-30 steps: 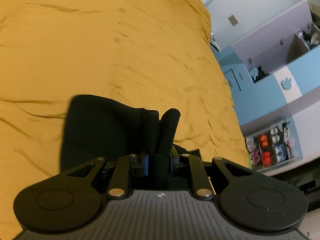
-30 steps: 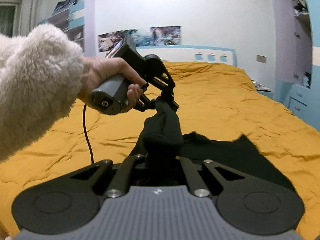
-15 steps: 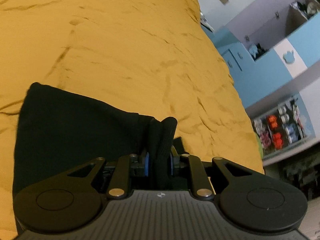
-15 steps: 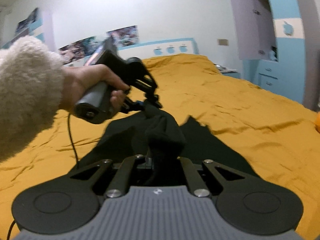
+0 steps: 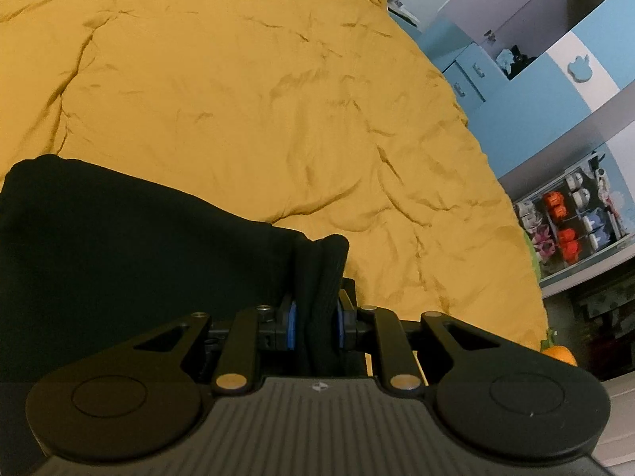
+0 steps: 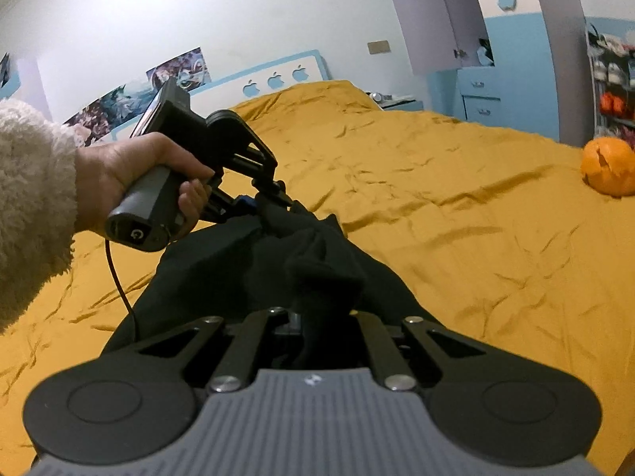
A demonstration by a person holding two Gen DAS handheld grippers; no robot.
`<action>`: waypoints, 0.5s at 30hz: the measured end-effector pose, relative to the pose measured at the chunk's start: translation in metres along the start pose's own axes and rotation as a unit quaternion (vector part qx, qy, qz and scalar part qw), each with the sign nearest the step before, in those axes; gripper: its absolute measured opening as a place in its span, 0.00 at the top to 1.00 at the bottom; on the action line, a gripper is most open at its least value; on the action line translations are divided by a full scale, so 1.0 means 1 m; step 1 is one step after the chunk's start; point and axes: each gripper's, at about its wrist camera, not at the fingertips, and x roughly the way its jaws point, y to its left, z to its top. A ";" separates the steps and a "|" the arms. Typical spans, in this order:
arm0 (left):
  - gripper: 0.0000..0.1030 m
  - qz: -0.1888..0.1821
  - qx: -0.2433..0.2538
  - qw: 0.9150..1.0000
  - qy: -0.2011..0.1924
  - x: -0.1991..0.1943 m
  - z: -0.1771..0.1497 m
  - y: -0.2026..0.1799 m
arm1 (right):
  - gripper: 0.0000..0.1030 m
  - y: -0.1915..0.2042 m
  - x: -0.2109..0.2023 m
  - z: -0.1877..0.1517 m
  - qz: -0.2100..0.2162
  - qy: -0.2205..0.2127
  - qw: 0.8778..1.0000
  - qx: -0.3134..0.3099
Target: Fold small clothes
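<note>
A small black garment (image 5: 131, 246) hangs between both grippers over the orange bed. My left gripper (image 5: 315, 317) is shut on a bunched ribbed edge of it, its blue pads pressing the cloth. In the right wrist view the garment (image 6: 222, 273) spreads down onto the bed, and my right gripper (image 6: 317, 317) is shut on another bunched part. The left gripper (image 6: 270, 198), held in a hand with a fluffy sleeve, shows there just beyond, close to the right one.
The orange bedspread (image 5: 258, 91) fills most of the view. An orange pumpkin-like object (image 6: 609, 166) lies on the bed at the right. Blue and white cabinets (image 5: 555, 79) and shelves stand past the bed's right edge. A cable (image 6: 119, 277) hangs from the left gripper.
Both grippers have moved lower toward the bed with the garment, and more of the black cloth now lies spread on the bedspread. The view has swung right, showing the pumpkin.
</note>
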 end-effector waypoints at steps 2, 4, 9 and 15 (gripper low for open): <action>0.81 0.005 0.004 1.000 0.000 0.002 -0.001 -0.002 | 1.00 -0.003 0.001 -0.001 0.000 0.000 1.000 0.006; 0.81 0.009 0.006 1.000 0.001 0.005 -0.002 -0.004 | 1.00 -0.004 0.001 -0.002 0.001 0.002 1.000 0.011; 0.81 0.021 0.005 1.000 0.007 0.012 -0.002 -0.007 | 1.00 -0.013 0.004 -0.004 0.004 0.009 1.000 0.029; 0.81 0.032 -0.001 0.999 0.015 0.023 -0.002 -0.008 | 1.00 -0.021 0.010 -0.004 0.006 0.016 0.999 0.045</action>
